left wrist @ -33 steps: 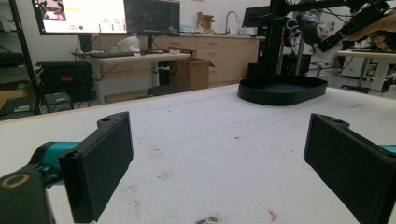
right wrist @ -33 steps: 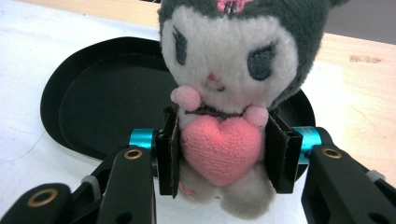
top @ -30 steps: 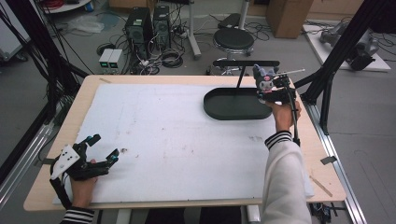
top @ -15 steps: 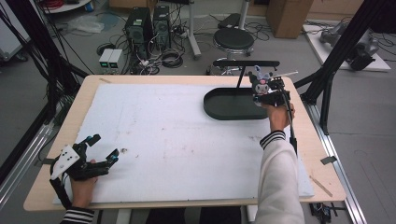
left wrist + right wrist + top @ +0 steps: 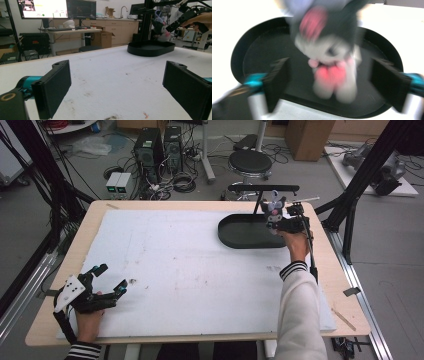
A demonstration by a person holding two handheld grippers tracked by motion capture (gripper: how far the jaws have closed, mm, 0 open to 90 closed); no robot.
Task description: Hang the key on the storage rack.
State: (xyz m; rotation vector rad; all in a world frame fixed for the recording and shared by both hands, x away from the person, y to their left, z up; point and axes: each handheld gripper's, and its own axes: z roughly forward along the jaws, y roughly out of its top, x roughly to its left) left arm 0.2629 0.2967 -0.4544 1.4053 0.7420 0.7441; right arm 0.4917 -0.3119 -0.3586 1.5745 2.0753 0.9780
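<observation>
A: Where's the right hand at?
B: Stretched out over the black tray (image 5: 240,234), right gripper (image 5: 274,215) angled down, jaws just sprung wide; plush toy (image 5: 329,53) loose between them, above the tray.
A: And the left?
B: Left gripper (image 5: 107,281) parked at the table's (image 5: 200,270) near corner, wide open, holding nothing.

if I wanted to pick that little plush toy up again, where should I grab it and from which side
Probably around the soft white body, below the big dark head. In the right gripper view the plush toy sits between the right gripper's jaws, which have just been opening and stand clear of it, over the black tray. Come from above, one jaw each side; the view is blurred.
</observation>
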